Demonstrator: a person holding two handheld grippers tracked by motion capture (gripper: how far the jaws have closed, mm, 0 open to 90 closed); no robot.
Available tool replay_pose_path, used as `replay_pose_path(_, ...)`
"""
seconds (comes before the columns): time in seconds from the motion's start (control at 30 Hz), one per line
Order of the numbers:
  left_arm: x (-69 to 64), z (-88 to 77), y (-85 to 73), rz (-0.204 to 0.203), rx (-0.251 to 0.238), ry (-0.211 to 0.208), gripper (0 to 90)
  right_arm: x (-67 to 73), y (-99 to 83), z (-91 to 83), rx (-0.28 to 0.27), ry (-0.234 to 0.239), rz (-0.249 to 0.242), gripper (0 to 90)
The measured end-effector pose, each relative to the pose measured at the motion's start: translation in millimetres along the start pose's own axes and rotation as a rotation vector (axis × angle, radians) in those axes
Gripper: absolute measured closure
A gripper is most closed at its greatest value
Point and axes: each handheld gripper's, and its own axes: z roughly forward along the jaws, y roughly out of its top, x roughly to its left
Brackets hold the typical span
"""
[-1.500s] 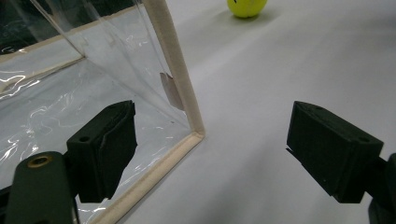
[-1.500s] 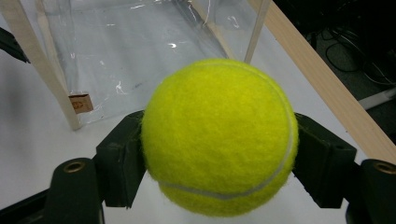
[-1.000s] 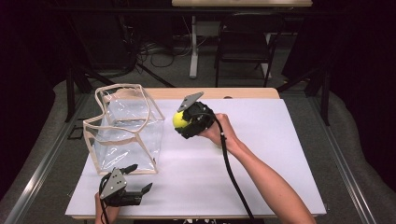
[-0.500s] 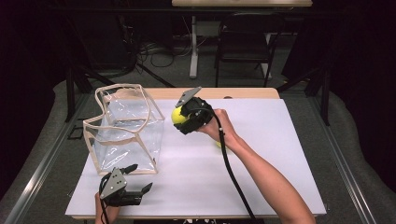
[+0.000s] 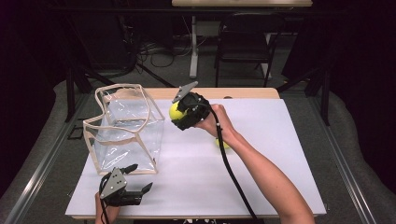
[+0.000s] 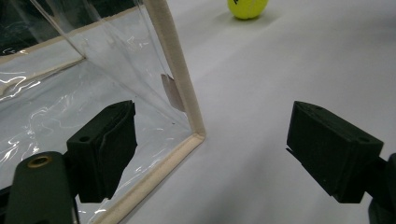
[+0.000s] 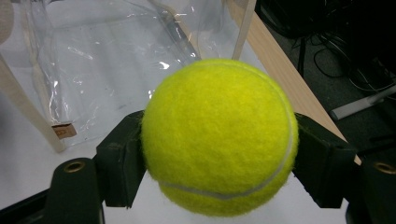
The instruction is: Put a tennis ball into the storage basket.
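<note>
Nearest the person, at the front edge of the white table mat (image 5: 261, 186), the left gripper (image 5: 135, 179) rests low just in front of the clear bag (image 5: 126, 130), with its jaws spread wide and nothing between them. In the left gripper view the bag's cream-trimmed bottom corner (image 6: 198, 135) sits between the two black jaws but closer to the left-hand one, and neither pad presses on it. The bag stands upright on the mat with its mouth open to the top, its beige binding bent into a wavy rim. To the right of the bag and lifted off the mat, the right gripper (image 5: 176, 112) has its jaws clamped on a tennis ball (image 5: 175, 111); in the right gripper view that yellow ball (image 7: 219, 135) is squeezed between both pads, with the bag's clear wall just behind it. The ball is held just beside the bag's upper right edge, not yet over its opening. A second tennis ball (image 6: 247, 7) lies on the mat well to the right of the bag, partly hidden under the person's right forearm (image 5: 261, 168) in the high view. Beyond the bag runs the wooden table edge (image 5: 252, 93).
</note>
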Motion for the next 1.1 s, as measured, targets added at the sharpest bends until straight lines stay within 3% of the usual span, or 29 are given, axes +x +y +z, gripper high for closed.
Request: replay_pose_path(1.1, 0.2, -0.3, 0.0, 0.002, -0.002, 0.0, 15.9, -4.5, 45.5, -5.4, -0.021, -0.013, -0.045, 26.2)
